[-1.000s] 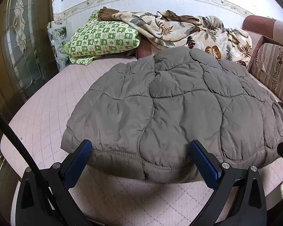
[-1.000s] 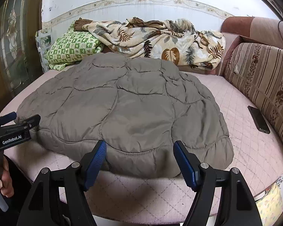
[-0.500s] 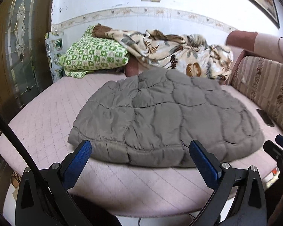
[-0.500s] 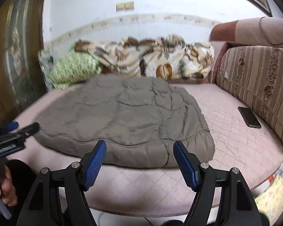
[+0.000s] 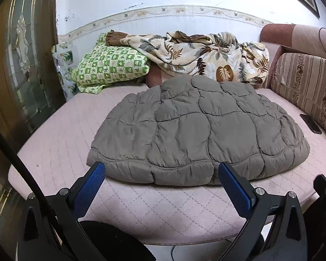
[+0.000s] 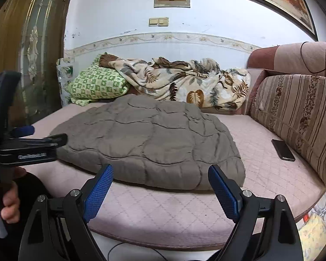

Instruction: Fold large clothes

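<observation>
I have both grippers hanging off the near edge of the pink quilted mattress (image 5: 54, 152), pointed across it. My left gripper (image 5: 160, 187) has its jaws spread wide with nothing between them; the grey quilted coat (image 5: 197, 134) lies flat just ahead of the blue pads (image 5: 89, 187), its near hem stretching across the gap and past the right-hand jaw, not touched by either pad. My right gripper (image 6: 160, 189) has its jaws opening, and they too are empty: the coat (image 6: 150, 141) sits just beyond the tips, its hem running from ahead of the left-hand jaw to ahead of the right-hand one, and apart from both. Out to the left of these jaws I see the left gripper side-on, a hand (image 6: 9, 204) wrapped round its handle. Far beyond the coat a leaf-print blanket (image 6: 184, 84) and a green checked pillow (image 6: 97, 84) lie against the wall. To the right of the jaws a dark phone (image 6: 283, 150) rests on the mattress beside a striped cushion (image 6: 297, 117).
</observation>
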### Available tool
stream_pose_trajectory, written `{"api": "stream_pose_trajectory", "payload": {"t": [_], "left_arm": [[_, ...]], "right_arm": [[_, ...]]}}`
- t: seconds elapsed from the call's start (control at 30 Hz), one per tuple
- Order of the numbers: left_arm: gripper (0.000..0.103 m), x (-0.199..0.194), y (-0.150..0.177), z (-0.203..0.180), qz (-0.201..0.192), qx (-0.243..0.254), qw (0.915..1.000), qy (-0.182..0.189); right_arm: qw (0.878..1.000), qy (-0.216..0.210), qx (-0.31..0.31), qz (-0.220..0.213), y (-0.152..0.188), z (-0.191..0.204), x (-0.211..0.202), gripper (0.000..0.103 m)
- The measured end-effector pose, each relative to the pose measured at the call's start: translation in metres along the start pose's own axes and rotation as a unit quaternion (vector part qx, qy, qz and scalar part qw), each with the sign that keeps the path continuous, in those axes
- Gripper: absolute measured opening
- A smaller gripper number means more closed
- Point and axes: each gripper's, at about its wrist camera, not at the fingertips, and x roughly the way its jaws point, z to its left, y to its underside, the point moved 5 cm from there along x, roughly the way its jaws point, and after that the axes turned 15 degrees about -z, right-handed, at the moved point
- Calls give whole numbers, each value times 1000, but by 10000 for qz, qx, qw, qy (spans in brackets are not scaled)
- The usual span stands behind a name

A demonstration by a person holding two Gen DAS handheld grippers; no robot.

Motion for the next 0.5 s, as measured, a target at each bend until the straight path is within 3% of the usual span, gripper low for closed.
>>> {"api": "stream_pose_trajectory", "payload": {"t": [0.13, 0.27, 0.4, 0.5], "left_arm": [[103, 11, 2, -6, 261, 275, 9993, 16], [103, 19, -1, -5, 333, 508, 9980, -195], [103, 23, -3, -4, 276, 407, 9987, -165], [103, 29, -1, -2, 306, 428, 9981, -322]], "right_arm": [[10000, 59, -2, -22, -6, -8, 11, 91], [9998, 12, -199, -72, -19, -13, 25, 91], [9991, 77, -334, -246, -24, -19, 33, 95], [9998, 156, -156, -33, -12, -23, 44, 95]]}}
